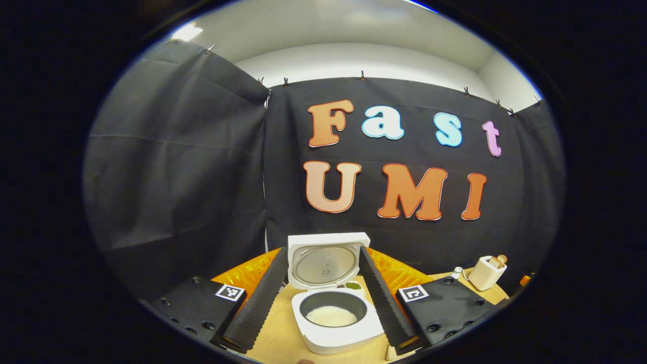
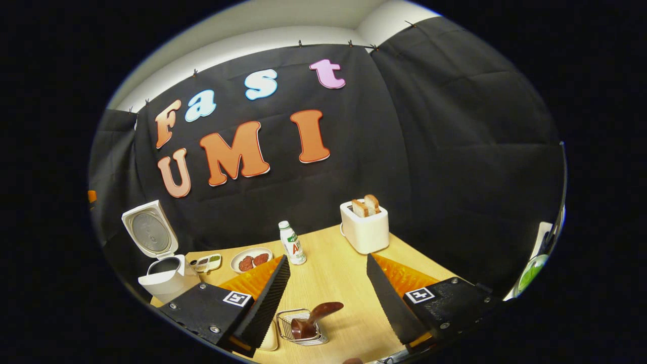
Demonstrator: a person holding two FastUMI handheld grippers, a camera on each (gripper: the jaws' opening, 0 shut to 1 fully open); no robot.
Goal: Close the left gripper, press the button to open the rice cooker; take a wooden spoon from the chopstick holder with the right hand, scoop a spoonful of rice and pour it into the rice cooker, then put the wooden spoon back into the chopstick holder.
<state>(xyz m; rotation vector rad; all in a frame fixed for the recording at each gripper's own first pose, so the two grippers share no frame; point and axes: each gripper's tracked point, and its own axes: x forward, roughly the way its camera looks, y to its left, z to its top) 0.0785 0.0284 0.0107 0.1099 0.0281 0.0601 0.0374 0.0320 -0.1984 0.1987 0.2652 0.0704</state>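
Now: rice cooker (image 1: 336, 323) lid up, white rice in pot | left gripper (image 1: 323, 298) fingers spread, empty | right gripper (image 2: 328, 298) fingers spread above wooden spoon (image 2: 316, 316) in chopstick holder (image 2: 288, 331).

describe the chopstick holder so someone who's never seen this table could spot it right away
Start at the white toaster by the black cloth wall, then come down the wooden table toward its near edge. The chopstick holder is the small wire basket there, between the right gripper fingers. Unlike its neighbours, it holds a dark wooden spoon leaning out.
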